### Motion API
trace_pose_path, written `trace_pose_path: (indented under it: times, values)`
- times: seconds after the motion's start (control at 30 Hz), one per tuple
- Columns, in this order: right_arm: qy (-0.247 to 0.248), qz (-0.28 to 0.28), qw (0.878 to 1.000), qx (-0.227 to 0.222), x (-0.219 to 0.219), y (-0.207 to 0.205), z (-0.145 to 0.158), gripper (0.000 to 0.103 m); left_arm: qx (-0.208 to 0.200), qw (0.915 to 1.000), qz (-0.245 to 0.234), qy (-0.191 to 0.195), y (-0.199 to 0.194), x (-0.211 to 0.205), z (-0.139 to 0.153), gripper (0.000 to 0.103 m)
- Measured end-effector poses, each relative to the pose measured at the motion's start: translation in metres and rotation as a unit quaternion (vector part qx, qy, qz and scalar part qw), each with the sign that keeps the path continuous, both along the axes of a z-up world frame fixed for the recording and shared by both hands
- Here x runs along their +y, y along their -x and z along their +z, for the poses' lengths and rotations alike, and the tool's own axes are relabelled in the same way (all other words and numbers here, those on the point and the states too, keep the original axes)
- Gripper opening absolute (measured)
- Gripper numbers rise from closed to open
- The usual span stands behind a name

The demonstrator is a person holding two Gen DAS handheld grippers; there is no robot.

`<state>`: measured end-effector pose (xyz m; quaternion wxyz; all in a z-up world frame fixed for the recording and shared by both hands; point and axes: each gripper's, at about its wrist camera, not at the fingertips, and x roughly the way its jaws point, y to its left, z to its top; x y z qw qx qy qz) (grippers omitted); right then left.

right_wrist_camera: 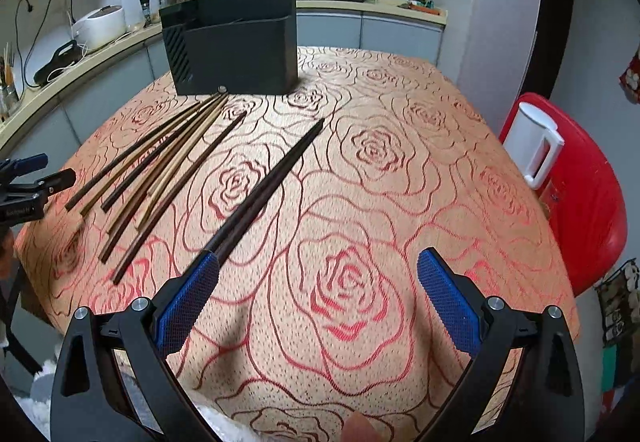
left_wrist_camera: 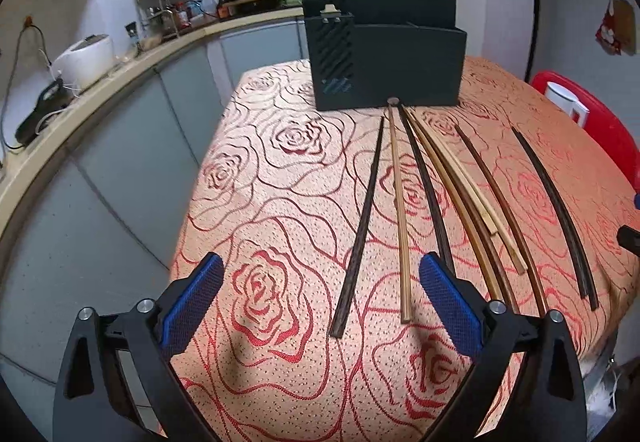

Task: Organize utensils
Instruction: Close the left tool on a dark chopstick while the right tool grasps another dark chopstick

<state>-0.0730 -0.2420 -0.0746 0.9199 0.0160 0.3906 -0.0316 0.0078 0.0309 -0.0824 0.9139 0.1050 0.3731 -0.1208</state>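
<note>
Several chopsticks, dark and light wood, lie fanned out on the rose-patterned tablecloth in front of a black utensil holder. My left gripper is open just above the cloth. A dark chopstick and a light one have their near ends between its blue pads, untouched. In the right wrist view, my right gripper is open over bare cloth. A dark pair of chopsticks ends at its left fingertip. The holder stands at the back, and the other chopsticks lie to the left.
A red chair with a white jug stands by the table's right side. A kitchen counter with a rice cooker curves behind and to the left. The table's left edge drops off near my left gripper.
</note>
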Motion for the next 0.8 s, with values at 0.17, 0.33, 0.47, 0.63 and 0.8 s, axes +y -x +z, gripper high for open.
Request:
trace_pose_path:
  times: [0.17,0.33,0.47,0.63,0.8]
  values:
    - [-0.002,0.01,1.0,0.013,0.004,0.004,-0.01,0.094,0.051,0.9987,-0.007,0.001,-0.011,0.0,-0.021,0.036]
    - [-0.003,0.03,0.999,0.014,0.015,0.009,-0.017,0.082,0.054,0.9982,-0.02,0.016,-0.009,0.0,-0.026,0.015]
    - [-0.018,0.061,0.998,0.01,0.03,0.014,-0.02,0.076,0.044,0.9988,-0.022,0.002,-0.005,-0.006,-0.027,0.012]
    - [0.003,0.097,0.995,0.013,0.056,0.015,-0.027,0.063,0.046,0.9987,-0.02,0.006,-0.006,-0.007,-0.027,0.012]
    - [0.014,0.059,0.998,0.015,0.041,0.014,-0.025,0.052,0.045,0.9988,-0.019,0.007,-0.006,-0.005,-0.026,0.012]
